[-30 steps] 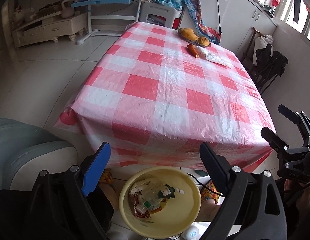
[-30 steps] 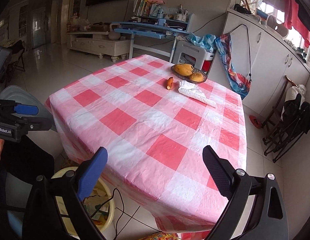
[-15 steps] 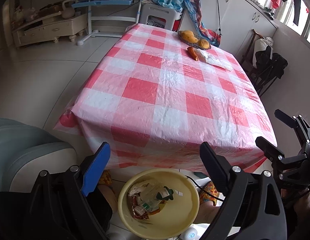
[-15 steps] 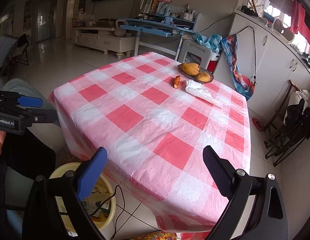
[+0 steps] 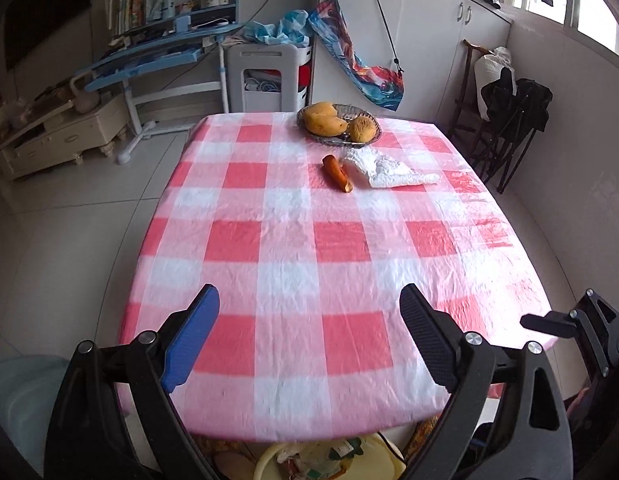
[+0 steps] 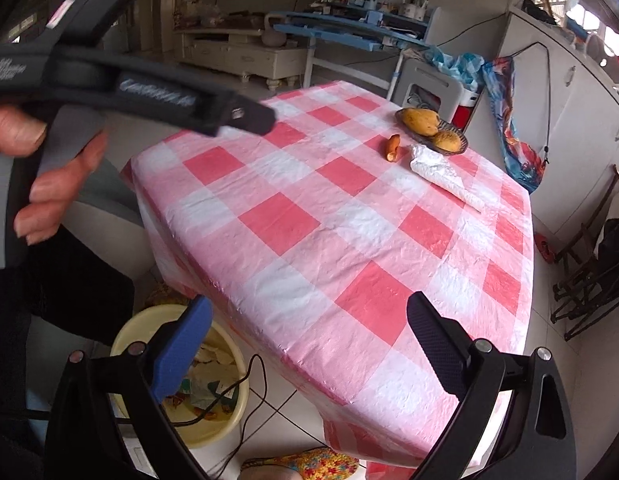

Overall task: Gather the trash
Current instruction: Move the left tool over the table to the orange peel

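Observation:
A yellow trash bin (image 6: 225, 412) with wrappers inside stands on the floor under the table's near edge; its rim shows in the left wrist view (image 5: 333, 464). A crumpled white plastic bag (image 5: 385, 168) lies at the far end of the pink checked table (image 5: 309, 264), next to an orange carrot piece (image 5: 338, 173); both show in the right wrist view, the bag (image 6: 441, 172) and the carrot (image 6: 392, 148). My left gripper (image 5: 309, 336) is open and empty above the table's near edge. My right gripper (image 6: 309, 344) is open and empty over the table's near corner.
A dish of mangoes (image 5: 338, 123) sits at the far end. A grey armchair (image 6: 105, 216) stands left of the table. A cable (image 6: 245, 384) trails over the bin. Folded dark chairs (image 5: 513, 120) lean at the right wall. White cabinets (image 5: 437, 32) and a desk (image 5: 157, 56) stand behind.
My left gripper has risen and moved forward over the table's near edge, so the bin has slid almost out of its view. The left gripper now crosses the right wrist view's upper left.

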Demonstrator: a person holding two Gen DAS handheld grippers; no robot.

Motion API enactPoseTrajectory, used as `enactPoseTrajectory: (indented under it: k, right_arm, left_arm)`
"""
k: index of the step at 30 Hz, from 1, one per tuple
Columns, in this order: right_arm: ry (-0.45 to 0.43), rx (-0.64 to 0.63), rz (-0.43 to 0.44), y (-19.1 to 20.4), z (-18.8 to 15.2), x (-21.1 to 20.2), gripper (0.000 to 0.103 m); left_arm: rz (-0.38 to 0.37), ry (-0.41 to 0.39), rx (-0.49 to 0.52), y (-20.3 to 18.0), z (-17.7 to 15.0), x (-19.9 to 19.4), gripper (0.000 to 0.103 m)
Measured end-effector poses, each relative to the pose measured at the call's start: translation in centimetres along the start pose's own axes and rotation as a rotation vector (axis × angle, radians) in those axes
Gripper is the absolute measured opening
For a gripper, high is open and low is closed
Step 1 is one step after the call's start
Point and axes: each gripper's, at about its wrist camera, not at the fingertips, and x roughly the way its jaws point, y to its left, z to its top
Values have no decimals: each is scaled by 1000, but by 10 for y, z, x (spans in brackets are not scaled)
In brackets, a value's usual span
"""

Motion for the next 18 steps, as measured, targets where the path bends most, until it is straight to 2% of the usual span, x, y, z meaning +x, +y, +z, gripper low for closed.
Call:
enactPoseTrajectory:
  k: [4,6,9,11,14,18]
  right_arm:
    - [-28,76,47,-16,1,6,94]
    - [-21,131,65,-23,-3,8,94]
    - [-42,143,77,-27,-1,5,94]
    - [-36,134,65,-27,0,7,94]
    - [-22,116,72,-25,3,12,94]
    - [-27,75,79,-19,7,13,94]
  left_arm:
    - [-64,42,-45,-8,38,49,88]
    - [-91,73,-92,-9,57,80,88]
    - [-106,101,-174,-10,80,126,88]
    - [-94,118,-197,-15,93,153,88]
    - [-64,131,-170,-30,112,190,88]
    - [43,153,-97,-50,130,231,88]
